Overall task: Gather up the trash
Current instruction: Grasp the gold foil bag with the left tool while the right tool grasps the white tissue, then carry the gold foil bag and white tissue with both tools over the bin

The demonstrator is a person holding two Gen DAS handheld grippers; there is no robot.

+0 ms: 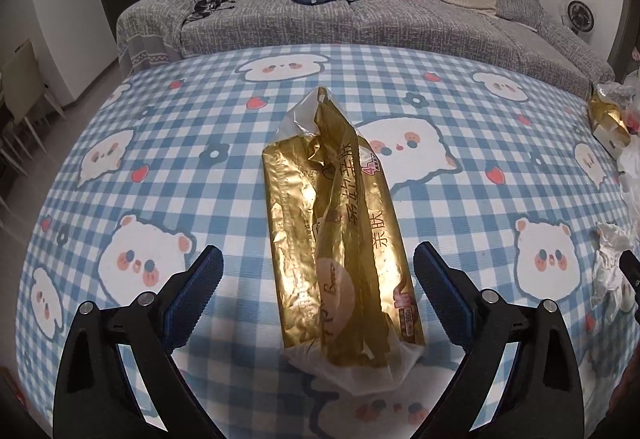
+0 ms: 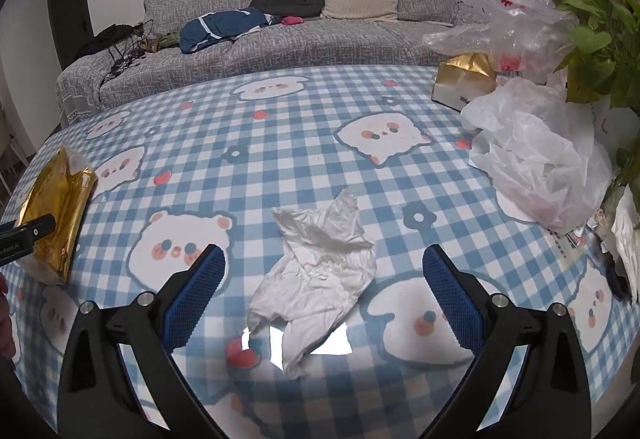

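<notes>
A crumpled gold tissue wrapper [image 1: 340, 231] lies lengthwise on the blue checked tablecloth [image 1: 160, 143]. My left gripper [image 1: 318, 291] is open, its blue-padded fingers on either side of the wrapper's near end, not touching it. A crumpled white tissue [image 2: 320, 271] lies on the cloth in the right wrist view. My right gripper [image 2: 324, 291] is open, its fingers on either side of the tissue. The gold wrapper [image 2: 56, 215] also shows at the left of the right wrist view, with the left gripper's finger in front of it.
At the table's right stand a white plastic bag [image 2: 536, 159], a clear plastic bag [image 2: 504, 19], a gold tissue box [image 2: 464, 79] and a green plant [image 2: 604, 39]. A grey sofa [image 1: 360, 19] with a backpack, pillow and clothes runs behind the table.
</notes>
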